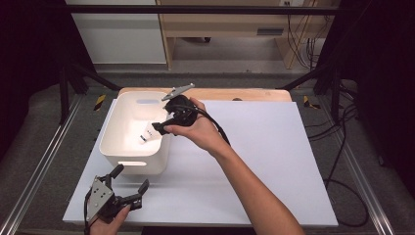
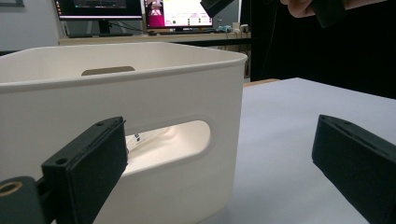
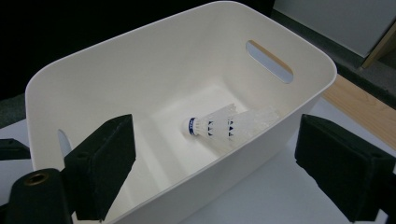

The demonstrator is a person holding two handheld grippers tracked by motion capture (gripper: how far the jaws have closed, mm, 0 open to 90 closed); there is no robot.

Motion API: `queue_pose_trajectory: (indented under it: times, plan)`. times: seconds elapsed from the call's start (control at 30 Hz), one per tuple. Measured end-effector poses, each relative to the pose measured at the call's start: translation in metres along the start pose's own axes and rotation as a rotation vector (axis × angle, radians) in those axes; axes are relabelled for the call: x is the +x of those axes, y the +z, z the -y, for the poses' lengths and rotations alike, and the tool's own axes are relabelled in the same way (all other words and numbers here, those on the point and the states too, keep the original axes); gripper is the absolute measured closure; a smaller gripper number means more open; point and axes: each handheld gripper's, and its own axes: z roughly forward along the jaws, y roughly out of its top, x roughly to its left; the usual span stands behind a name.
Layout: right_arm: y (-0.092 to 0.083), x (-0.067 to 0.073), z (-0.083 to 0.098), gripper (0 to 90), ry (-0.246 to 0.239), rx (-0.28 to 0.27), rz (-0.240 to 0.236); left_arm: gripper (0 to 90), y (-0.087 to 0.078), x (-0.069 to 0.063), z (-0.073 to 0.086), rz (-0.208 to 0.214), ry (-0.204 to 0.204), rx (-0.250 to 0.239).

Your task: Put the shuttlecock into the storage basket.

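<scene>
A shuttlecock (image 3: 219, 127) lies on the floor of the white bin (image 1: 110, 128), beneath the open, empty right gripper (image 1: 161, 127). The left gripper (image 1: 128, 187) waits open. Feather-light and fragile, the shuttlecock is probably best gripped at its cork.

Honestly nothing here is properly readable. The shuttlecock (image 3: 224, 128) lying in the white bin (image 3: 140, 56) has a blue band round its cork end and some small dark blue marks on its skirt, probably a brand print, but they're way too tiny to make out in the right gripper view. In the left gripper view the monitors (image 2: 180, 13) at the back show coloured windows with lines of text, all too blurry to read, and the yellow-black striped tape (image 1: 99, 102) on the floor carries no lettering.
</scene>
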Motion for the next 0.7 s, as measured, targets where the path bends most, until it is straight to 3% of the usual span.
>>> queue_pose_trajectory:
  times: [0.7]
  plan:
    - [-0.011, 0.008, 0.000, 5.8, -0.028, -0.051, 0.021, 3.5, -0.001, -0.001, -0.001, 0.016, 0.007, -0.008]
